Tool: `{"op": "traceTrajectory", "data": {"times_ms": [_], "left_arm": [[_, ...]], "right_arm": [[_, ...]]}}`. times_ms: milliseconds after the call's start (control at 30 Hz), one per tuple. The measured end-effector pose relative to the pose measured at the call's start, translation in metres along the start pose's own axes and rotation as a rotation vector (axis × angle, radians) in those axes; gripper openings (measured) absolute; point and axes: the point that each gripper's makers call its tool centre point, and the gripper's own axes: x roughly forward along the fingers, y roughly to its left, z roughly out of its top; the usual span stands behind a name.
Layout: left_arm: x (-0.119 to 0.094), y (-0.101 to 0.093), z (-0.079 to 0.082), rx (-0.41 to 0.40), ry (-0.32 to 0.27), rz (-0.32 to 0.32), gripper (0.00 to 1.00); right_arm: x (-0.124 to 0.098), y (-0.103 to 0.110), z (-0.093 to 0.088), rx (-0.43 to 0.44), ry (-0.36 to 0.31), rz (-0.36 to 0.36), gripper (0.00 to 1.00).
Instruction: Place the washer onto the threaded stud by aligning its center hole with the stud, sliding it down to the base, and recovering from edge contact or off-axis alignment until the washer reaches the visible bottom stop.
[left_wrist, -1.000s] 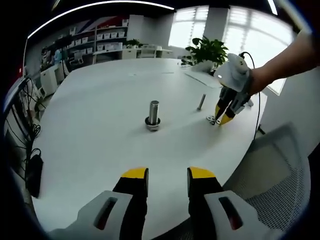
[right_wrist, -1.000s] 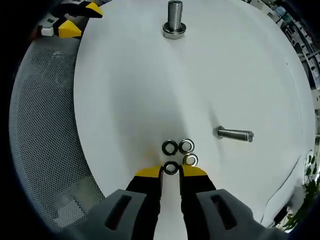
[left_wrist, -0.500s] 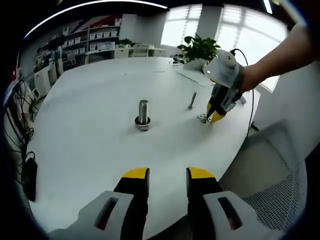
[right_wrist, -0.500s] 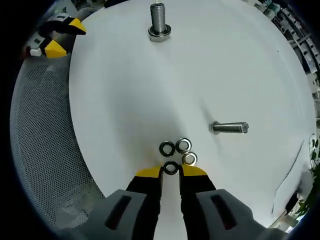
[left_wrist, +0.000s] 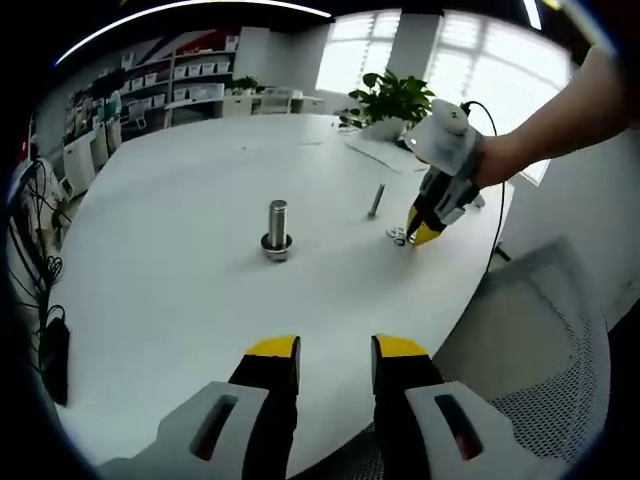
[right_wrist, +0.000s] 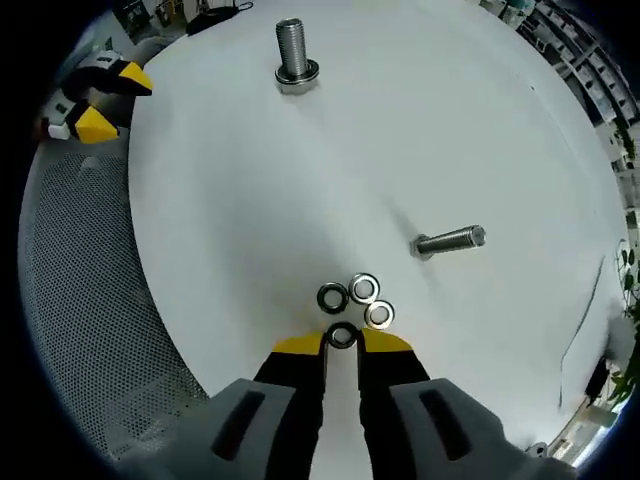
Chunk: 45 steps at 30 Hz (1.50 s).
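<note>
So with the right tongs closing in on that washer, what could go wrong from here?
1. The washer between the right tongs lies flat on the table, so the tips may slide off it.
2. Three other washers sit right beside it and could get knocked.
3. The upright stud stands far across the table, so the washer could drop on the way.

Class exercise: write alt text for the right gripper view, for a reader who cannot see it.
The right gripper has its yellow-tipped jaws around a washer on a white table, beside three more washers. A bolt lies nearby; an upright threaded stud stands farther off.
</note>
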Motion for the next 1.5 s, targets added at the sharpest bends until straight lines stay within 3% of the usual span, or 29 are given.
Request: {"op": "traceTrajectory", "data": {"times_ms": [233,433,967,1500], "left_arm": [[0.000,0.001,0.000,-0.030,-0.009,-0.011,0.26],[0.000,-0.002,0.001,-0.016,-0.011,-0.017,0.26],[0.000,-0.005,0.002,-0.023,-0.021,-0.039,0.27],[-0.001,-0.009,0.004,-0.040,-0.034,-0.069,0.27]], "right_arm": [[-0.011,0.001,-0.007,0.040,-0.009,-0.003,0.13],[-0.026,-0.005,-0.002,0.062,-0.035,-0.021,0.13],[-0.055,-0.034,0.032,0.007,-0.083,-0.083,0.14],[-0.060,-0.046,0.057,-0.002,-0.103,-0.123,0.14]]}}
